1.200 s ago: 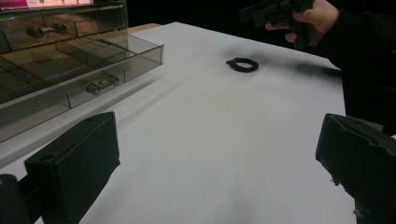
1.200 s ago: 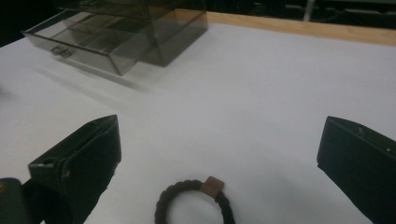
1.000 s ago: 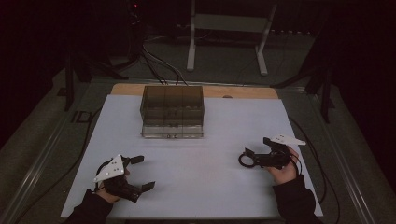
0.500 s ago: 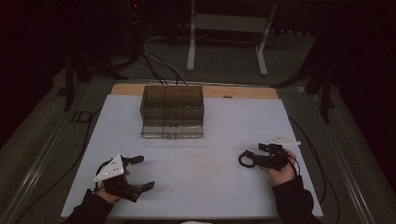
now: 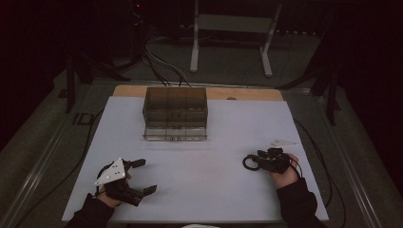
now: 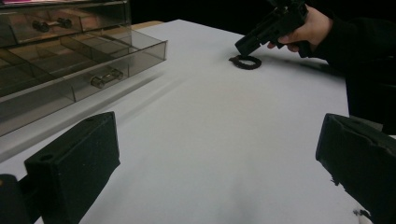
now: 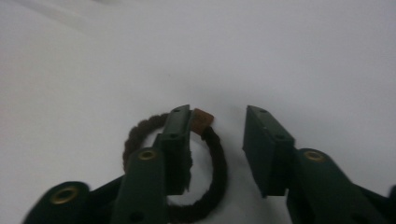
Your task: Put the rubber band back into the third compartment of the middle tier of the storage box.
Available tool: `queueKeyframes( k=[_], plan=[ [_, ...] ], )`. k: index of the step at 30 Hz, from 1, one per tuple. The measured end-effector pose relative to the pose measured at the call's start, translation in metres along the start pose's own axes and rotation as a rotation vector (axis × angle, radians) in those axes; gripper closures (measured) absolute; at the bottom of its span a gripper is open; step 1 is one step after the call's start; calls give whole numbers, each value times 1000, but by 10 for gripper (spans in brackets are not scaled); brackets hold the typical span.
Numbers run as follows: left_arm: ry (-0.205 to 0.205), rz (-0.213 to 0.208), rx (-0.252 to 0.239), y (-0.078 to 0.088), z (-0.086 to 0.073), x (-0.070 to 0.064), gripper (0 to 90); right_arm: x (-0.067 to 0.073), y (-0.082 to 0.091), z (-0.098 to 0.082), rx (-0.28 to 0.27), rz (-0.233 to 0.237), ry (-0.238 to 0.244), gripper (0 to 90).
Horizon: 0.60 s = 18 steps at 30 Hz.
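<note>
Against the earlier frames, the right gripper [image 5: 256, 161] sits lower over the table with its grey plate tipped flatter, and its jaws have just been closing; the left gripper [image 5: 141, 175] is unchanged, jaws spread wide with nothing between them. Surface: a matte white table [image 5: 223, 123] with a wooden edge strip at the far side, standing in a dark room with a metal stand [image 5: 228, 33] and loose cables on the floor behind. At the table's far centre, a smoky translucent plastic drawer box [image 5: 175, 114], compartmented, one drawer pulled partly out. The dark braided hair tie [image 7: 215, 158], a ring with a small brown joint, lies flat on the table under the right gripper: one jaw stands inside the loop, the other outside, the cord's right side in the part-closed gap, not yet pinched.
</note>
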<state>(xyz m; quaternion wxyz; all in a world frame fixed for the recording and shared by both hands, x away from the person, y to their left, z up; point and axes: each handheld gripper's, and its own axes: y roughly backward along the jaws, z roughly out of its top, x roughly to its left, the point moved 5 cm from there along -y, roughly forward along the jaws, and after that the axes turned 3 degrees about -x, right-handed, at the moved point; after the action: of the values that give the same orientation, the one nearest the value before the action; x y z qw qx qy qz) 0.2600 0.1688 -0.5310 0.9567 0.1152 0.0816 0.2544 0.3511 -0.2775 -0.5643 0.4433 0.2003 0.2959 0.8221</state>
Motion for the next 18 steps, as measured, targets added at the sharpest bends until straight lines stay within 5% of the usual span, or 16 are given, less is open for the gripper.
queueKeyframes(
  k=[18],
  plan=[
    [-8,4,7,1,-1,-1,3,0,-5,-3,68,-29,46,827]
  ],
)
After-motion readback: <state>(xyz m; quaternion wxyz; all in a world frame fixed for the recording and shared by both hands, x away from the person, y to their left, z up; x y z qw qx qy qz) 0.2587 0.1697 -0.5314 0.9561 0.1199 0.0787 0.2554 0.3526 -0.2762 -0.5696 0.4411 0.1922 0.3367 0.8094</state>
